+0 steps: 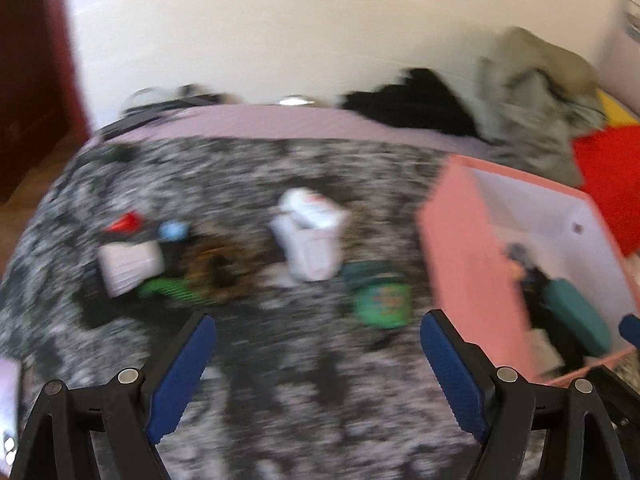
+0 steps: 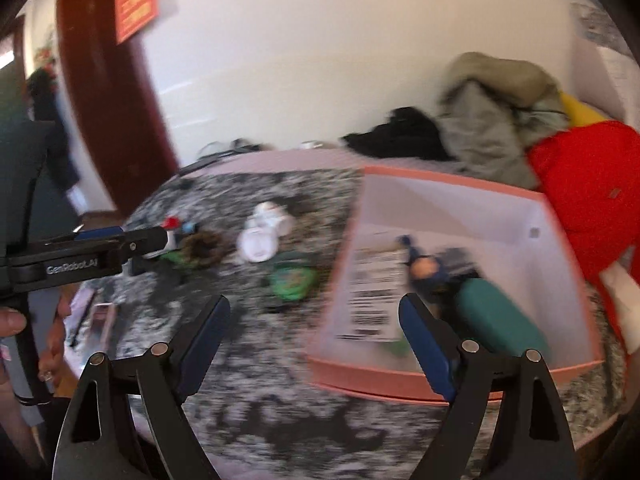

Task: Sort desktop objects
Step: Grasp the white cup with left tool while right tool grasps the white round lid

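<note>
Hovering wide open and empty, the left gripper (image 1: 318, 334) and right gripper (image 2: 314, 318) hang above the speckled tabletop (image 1: 256, 392). Right of them, a teal case (image 2: 502, 316) lies inside the pink box (image 2: 400, 384), long axis running near-right to far-left.

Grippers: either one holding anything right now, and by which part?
Nothing held. Left gripper and right gripper are both open and empty above the table.
</note>
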